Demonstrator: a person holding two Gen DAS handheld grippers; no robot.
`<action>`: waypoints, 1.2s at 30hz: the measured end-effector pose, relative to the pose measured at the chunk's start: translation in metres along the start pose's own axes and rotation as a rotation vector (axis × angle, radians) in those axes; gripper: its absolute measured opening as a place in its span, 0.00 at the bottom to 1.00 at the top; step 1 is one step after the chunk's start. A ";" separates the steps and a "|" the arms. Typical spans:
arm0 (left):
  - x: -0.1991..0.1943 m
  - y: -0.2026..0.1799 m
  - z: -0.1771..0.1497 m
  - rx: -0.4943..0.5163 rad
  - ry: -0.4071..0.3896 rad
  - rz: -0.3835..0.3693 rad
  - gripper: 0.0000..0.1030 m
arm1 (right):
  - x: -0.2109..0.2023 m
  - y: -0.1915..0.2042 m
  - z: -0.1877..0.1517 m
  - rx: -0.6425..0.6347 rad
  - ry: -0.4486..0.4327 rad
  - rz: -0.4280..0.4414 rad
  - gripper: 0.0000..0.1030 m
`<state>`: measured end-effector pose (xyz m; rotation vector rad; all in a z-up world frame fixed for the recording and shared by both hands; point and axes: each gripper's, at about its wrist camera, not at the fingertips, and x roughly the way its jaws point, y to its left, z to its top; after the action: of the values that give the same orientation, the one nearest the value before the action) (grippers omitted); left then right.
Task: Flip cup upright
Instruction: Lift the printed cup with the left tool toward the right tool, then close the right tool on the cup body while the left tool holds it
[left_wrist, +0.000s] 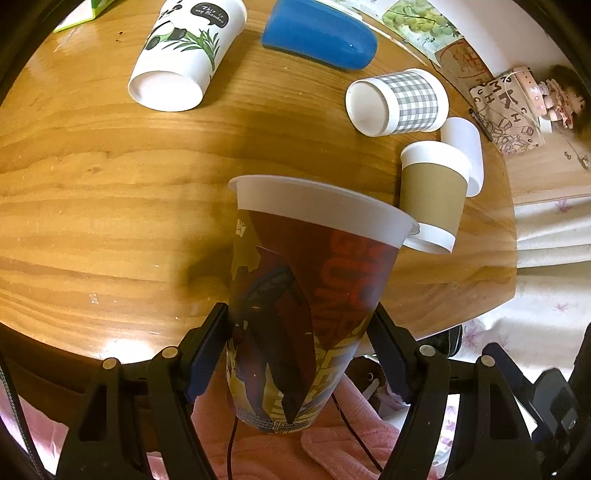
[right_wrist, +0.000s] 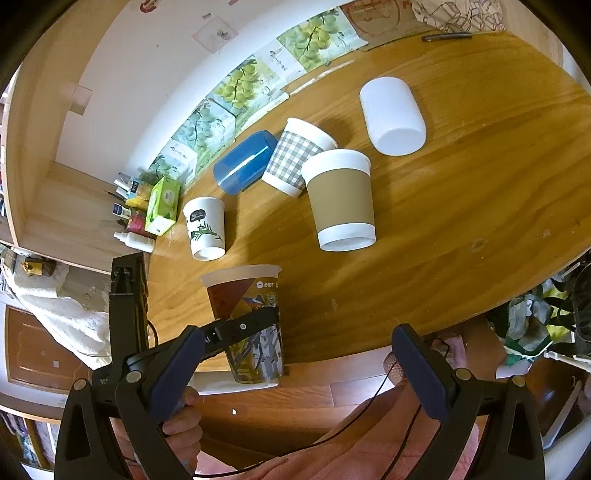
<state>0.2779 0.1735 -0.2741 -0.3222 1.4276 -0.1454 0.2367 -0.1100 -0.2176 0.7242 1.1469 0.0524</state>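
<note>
My left gripper (left_wrist: 297, 328) is shut on a tall printed red-and-gold paper cup (left_wrist: 295, 295). The cup is held in the air at the near table edge, its white-rimmed wide end pointing away from me. The right wrist view shows the same cup (right_wrist: 251, 295) with its rim up, clamped across the middle by the left gripper (right_wrist: 243, 326). My right gripper (right_wrist: 295, 363) is open and empty, just off the near table edge, to the right of the cup.
On the round wooden table (right_wrist: 461, 206) stand or lie several other cups: a brown-sleeved cup (right_wrist: 341, 199), a grey checked cup (right_wrist: 295, 162), a blue cup (right_wrist: 243, 166), a panda cup (right_wrist: 205, 227) and a white cup (right_wrist: 393, 116). A green box (right_wrist: 162, 205) sits at the left.
</note>
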 end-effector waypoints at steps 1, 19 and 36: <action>0.000 0.000 0.001 0.001 0.002 0.001 0.75 | 0.002 0.000 0.001 0.000 0.005 0.001 0.99; 0.010 -0.007 0.008 0.013 0.026 -0.001 0.76 | 0.050 0.017 0.027 -0.018 0.113 0.052 0.99; 0.004 -0.002 0.007 0.033 0.038 -0.040 0.82 | 0.090 0.010 0.041 0.033 0.247 0.125 0.99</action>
<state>0.2854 0.1716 -0.2762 -0.3226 1.4554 -0.2079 0.3138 -0.0871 -0.2764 0.8351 1.3387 0.2335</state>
